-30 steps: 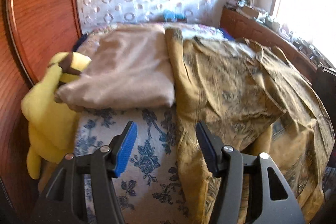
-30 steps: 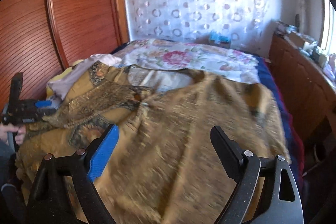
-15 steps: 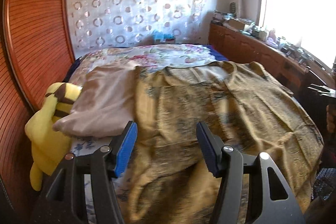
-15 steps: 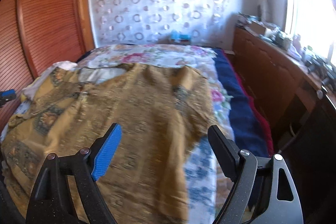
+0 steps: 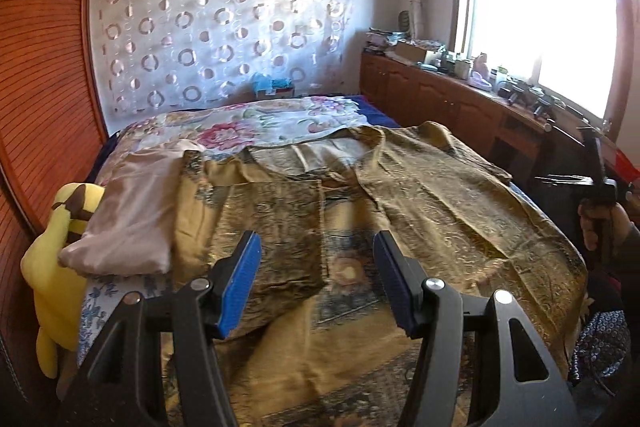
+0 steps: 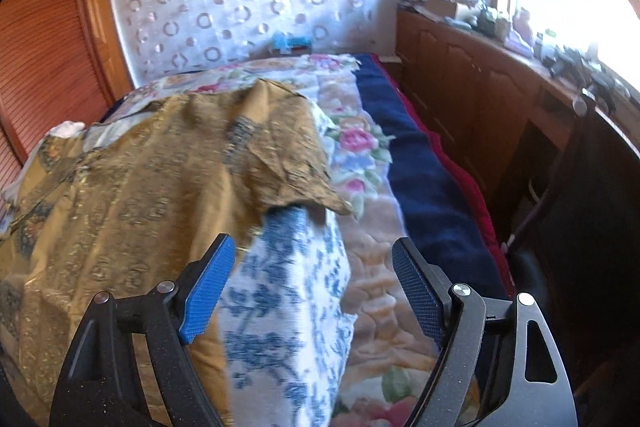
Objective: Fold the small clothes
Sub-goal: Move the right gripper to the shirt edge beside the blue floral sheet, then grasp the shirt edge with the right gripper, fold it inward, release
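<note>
While the gold patterned garment (image 5: 400, 195) lies spread flat across the bed (image 5: 280, 115), the left tongs (image 5: 318, 283) hover above its near part with their blue pads (image 5: 240, 283) apart and nothing between them. Just beside the garment on its left sits a folded beige cloth (image 5: 132, 219), and a yellow plush toy (image 5: 52, 267) leans at the bed's left edge against the wooden wall panel (image 5: 44, 67). At the right edge of the left wrist view a hand (image 5: 600, 223) grips the handle of the right tongs.

From the right wrist view, the right tongs (image 6: 310, 287) stand wide apart, their jaws having just been closing a little, with nothing clamped; below them lie a blue-and-white floral cloth (image 6: 288, 307) and the flowered bedspread (image 6: 360, 147). The garment's short sleeve (image 6: 280, 155) reaches out over the floral cloth, and the rest of the garment fills the left of that view. A wooden cabinet (image 6: 480, 99) runs along the right under the bright window (image 5: 540, 19)
</note>
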`<state>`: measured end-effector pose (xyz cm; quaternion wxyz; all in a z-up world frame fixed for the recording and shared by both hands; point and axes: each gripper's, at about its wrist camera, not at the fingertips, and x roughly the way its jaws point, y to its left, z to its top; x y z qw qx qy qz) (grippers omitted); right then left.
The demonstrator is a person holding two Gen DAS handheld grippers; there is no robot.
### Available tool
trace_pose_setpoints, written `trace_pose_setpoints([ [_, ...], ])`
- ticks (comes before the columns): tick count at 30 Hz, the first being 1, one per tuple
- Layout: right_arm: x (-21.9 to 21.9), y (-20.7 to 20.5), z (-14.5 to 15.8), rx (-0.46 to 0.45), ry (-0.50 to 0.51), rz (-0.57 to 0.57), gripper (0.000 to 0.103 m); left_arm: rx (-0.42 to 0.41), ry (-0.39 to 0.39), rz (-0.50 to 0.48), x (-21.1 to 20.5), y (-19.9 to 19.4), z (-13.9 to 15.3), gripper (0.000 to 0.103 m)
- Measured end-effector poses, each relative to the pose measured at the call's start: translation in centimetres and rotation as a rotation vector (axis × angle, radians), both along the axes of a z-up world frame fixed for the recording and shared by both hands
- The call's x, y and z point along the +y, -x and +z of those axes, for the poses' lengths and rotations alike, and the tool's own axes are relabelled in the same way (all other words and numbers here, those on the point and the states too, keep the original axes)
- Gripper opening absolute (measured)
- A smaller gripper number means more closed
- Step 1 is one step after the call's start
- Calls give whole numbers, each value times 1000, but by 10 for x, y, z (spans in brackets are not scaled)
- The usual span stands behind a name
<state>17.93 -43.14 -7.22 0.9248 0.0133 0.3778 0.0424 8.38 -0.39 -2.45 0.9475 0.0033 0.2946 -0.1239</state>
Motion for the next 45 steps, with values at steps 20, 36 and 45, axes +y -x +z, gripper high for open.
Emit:
trace_pose_setpoints([
  [20, -20, -79, -28, 160, -268, -49, 66, 34, 2, -45, -25, 3, -12, 59],
  [36, 14, -82, 16, 33, -115, 4, 3, 69, 5, -41, -25, 1, -23, 59],
  [45, 106, -58, 59, -75, 10, 261, 3, 75, 2, -47, -27, 1, -25, 59],
])
